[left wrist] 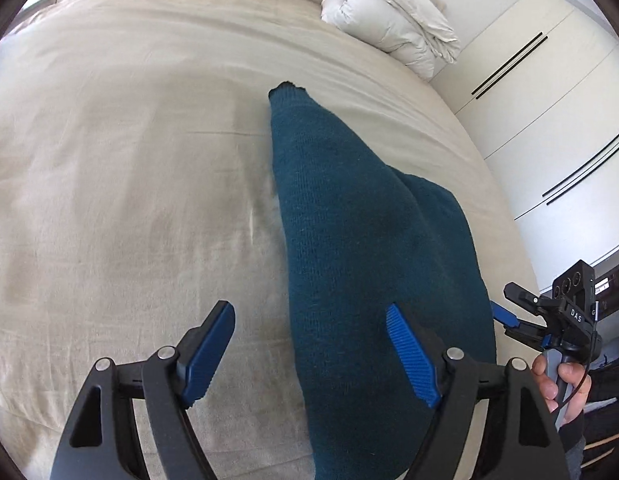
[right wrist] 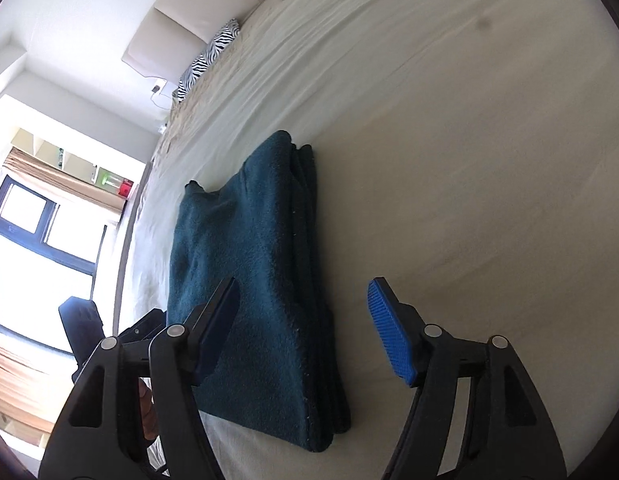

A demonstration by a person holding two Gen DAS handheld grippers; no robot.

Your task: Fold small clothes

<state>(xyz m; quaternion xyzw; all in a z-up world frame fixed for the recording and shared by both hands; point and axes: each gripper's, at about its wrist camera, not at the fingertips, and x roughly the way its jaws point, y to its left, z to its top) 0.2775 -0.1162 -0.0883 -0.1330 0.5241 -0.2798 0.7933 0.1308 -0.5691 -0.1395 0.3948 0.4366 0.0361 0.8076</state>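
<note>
Here, both grippers hover spread over a folded garment.

The left gripper [left wrist: 309, 350] and right gripper [right wrist: 303, 330] have fingers apart, pinching nothing; the teal knit garment [left wrist: 349, 240] lies folded on the bed [left wrist: 129, 160]. A careless nudge could spill its stacked layers, whose edges only the right wrist view shows.
</note>
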